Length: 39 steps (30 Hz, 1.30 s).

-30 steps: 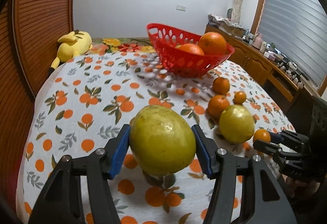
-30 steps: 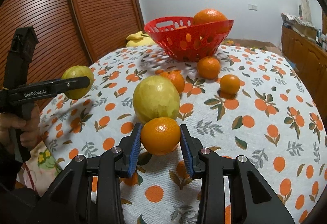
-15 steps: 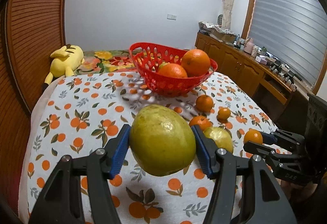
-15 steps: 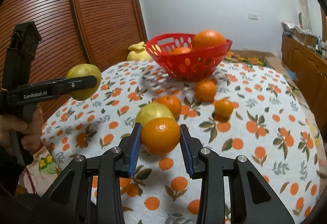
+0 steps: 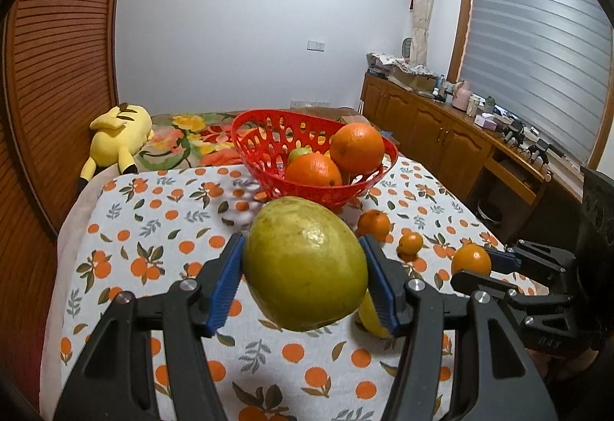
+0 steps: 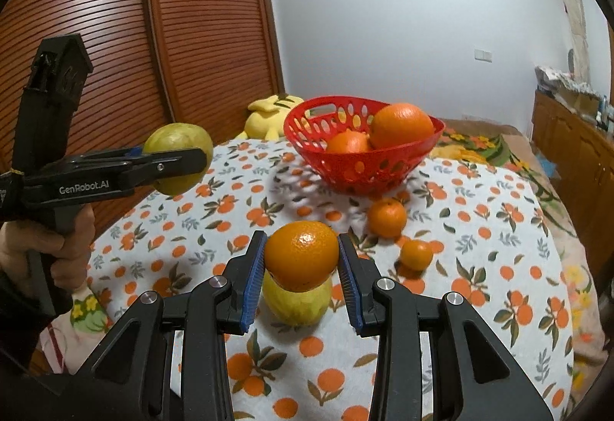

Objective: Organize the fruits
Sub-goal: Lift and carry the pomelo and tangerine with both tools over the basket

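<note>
My left gripper (image 5: 303, 267) is shut on a large yellow-green fruit (image 5: 305, 263) and holds it in the air above the table; it also shows in the right wrist view (image 6: 178, 158). My right gripper (image 6: 301, 263) is shut on an orange (image 6: 302, 255), also lifted; it shows in the left wrist view (image 5: 471, 260). The red basket (image 6: 364, 167) stands at the far side with two large oranges (image 6: 401, 125) inside. Another yellow-green fruit (image 6: 297, 300) lies on the cloth below my right gripper. Two small oranges (image 6: 387, 217) (image 6: 416, 254) lie in front of the basket.
The table has an orange-print cloth (image 5: 153, 229). A yellow plush toy (image 5: 117, 133) lies beyond the table's far left edge. Wooden slatted doors (image 6: 115, 56) stand at the left. Wooden cabinets (image 5: 441, 137) with clutter run along the right wall.
Both grippers have risen with their fruit. The view now looks down on the table from higher, and the basket appears lower and farther.
</note>
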Motion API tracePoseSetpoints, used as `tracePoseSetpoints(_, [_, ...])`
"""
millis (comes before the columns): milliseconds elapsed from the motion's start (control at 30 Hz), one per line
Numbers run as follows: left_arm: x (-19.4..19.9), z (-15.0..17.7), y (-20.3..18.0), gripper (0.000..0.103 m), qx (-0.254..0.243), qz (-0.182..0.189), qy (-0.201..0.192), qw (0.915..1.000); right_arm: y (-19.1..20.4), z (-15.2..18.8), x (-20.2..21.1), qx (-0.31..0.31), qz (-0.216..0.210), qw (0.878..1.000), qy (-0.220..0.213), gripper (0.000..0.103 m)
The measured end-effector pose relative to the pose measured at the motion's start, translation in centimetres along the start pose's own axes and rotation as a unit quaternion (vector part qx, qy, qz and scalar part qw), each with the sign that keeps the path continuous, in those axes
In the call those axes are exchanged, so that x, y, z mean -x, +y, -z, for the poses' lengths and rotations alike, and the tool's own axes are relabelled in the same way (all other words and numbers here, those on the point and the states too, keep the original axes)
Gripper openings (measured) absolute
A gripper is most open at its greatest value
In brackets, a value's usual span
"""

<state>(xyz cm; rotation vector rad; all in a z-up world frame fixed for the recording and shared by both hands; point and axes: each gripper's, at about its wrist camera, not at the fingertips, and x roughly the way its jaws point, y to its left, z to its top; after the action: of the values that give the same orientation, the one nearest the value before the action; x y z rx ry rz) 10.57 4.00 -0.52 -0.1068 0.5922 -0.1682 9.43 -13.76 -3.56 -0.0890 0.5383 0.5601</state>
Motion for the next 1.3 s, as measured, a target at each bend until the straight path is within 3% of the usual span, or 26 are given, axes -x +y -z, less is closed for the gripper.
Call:
tracePoseSetpoints(433, [-2.4, -2.7, 0.7, 0.059, -0.001, 0.000, -0.002, 1.0000, -0.9, -3.3, -2.2, 0.028, -0.002, 1.000, 0.009, 0.036])
tracePoseSetpoints(967, [-9.7, -7.2, 1.3, 0.059, 0.007, 0.002, 0.021, 0.9998, -4.7, -9.0, -6.6, 0.052, -0.013, 0.998, 0.015, 0.036])
tracePoseSetpoints(1300, [-14.4, -9.1, 2.3, 0.059, 0.011, 0.004, 0.041, 0.9991, -6.9, -10.6, -10.0, 0.052, -0.019, 0.998, 0.034, 0.036])
